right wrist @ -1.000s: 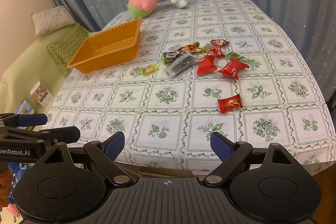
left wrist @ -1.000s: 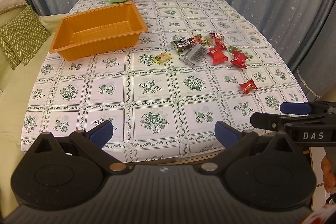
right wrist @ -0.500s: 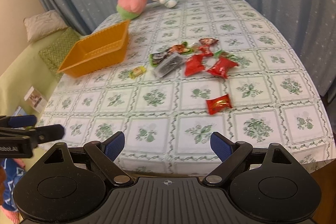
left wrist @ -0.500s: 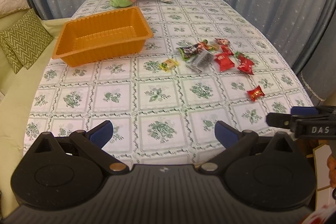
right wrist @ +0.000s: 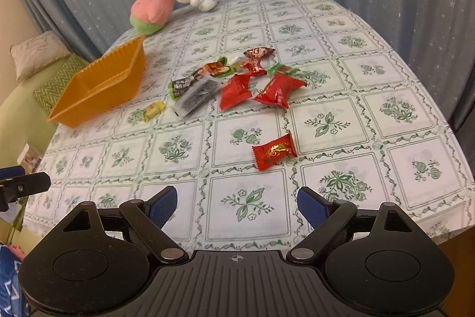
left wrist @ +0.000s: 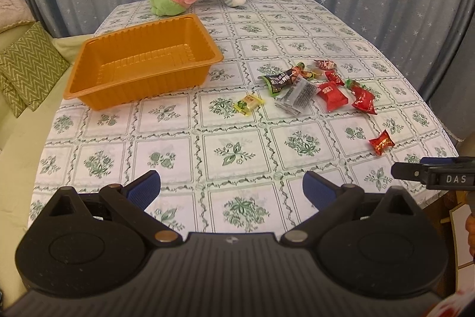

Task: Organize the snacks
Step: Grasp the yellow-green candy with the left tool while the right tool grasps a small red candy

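A: Both grippers have slid closer over the table (right wrist: 386, 121) edge; left gripper (left wrist: 231, 187) and right gripper (right wrist: 237, 205) gape, holding zilch.

B: One orange tray (left wrist: 142, 61), bare inside. Around ten snacks (right wrist: 237, 82) sit right of it, one red candy (right wrist: 274, 152) apart.

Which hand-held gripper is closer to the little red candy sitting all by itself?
Right. The right hand-held gripper points almost straight at the lone red candy, just ahead of its open fingers. The left hand-held gripper is farther, with the candy off to its right.

Black left gripper (left wrist: 231, 186), blue-padded jaws, seemingly brass screws.
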### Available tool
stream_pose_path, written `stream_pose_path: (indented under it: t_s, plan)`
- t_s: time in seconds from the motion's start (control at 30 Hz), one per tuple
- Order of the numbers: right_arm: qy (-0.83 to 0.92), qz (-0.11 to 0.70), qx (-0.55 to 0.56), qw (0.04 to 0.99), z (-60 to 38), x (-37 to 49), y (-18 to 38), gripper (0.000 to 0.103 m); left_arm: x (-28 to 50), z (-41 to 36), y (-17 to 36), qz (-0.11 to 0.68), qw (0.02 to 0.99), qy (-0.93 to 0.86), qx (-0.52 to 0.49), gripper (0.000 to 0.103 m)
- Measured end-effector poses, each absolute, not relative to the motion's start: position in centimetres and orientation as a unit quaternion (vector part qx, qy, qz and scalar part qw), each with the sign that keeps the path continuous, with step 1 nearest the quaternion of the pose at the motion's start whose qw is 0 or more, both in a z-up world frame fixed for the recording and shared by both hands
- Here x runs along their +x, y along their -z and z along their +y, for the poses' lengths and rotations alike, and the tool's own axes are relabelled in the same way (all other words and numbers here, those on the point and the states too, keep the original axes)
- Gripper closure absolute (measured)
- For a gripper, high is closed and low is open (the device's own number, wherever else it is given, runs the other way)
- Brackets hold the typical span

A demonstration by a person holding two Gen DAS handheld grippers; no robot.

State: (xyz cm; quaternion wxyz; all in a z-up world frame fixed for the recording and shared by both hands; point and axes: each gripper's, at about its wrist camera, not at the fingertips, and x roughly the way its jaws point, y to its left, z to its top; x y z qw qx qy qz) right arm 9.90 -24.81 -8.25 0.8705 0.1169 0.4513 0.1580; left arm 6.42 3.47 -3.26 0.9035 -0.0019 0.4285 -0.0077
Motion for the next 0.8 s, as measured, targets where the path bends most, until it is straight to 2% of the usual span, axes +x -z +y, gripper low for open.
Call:
stream_pose_path:
  t_s: [0.3, 0.33, 0.4, 0.8]
  plan:
    - [-0.134, 0.456, 0.125, 0.871, -24.2, 12.8, 10.5, 0.016, 9.7, 4.4, 4.9, 0.441, 0.897, 0.023, 0.002, 0.006]
    - [-0.131, 0.457, 0.128, 0.871, -24.2, 13.1, 10.7, 0.018, 10.0, 4.5, 5.1, 0.442, 0.897, 0.025, 0.003, 0.006]
    - [-0.127, 0.463, 0.137, 0.866, -24.3, 13.8, 11.1, 0.029, 10.8, 4.6, 5.4, 0.444, 0.896, 0.030, 0.006, 0.007]
    - [-0.080, 0.462, 0.144, 0.872, -23.8, 16.7, 12.2, 0.043, 15.2, 4.6, 6.7, 0.452, 0.889, 0.069, 0.031, 0.014]
